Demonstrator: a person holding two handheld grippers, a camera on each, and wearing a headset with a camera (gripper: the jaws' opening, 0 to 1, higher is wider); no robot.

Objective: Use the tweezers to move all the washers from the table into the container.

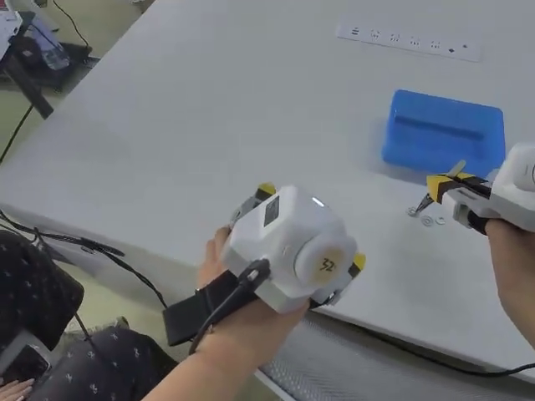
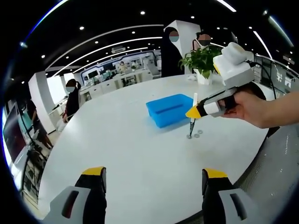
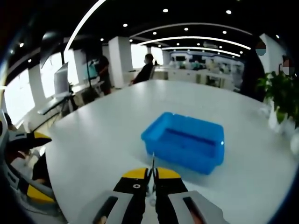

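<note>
Two or three small metal washers (image 1: 433, 221) lie on the white table (image 1: 209, 117), just in front of the blue container (image 1: 443, 134). My right gripper (image 1: 445, 185) is shut on thin tweezers (image 1: 422, 204), whose tips touch down beside the washers. In the left gripper view the tweezers (image 2: 192, 119) stand over the washers (image 2: 194, 135), held by the right gripper (image 2: 194, 112), with the container (image 2: 170, 109) behind. My left gripper (image 2: 154, 179) is open and holds nothing; it hovers at the table's near edge (image 1: 312, 227). In the right gripper view the jaws (image 3: 149, 175) clamp the tweezers (image 3: 153, 163) before the container (image 3: 184, 142).
A white power strip (image 1: 410, 40) lies at the far edge of the table. A potted plant (image 2: 203, 63) stands beyond the container. People stand in the room behind the table. A black cable (image 1: 125, 263) hangs below the table's near edge.
</note>
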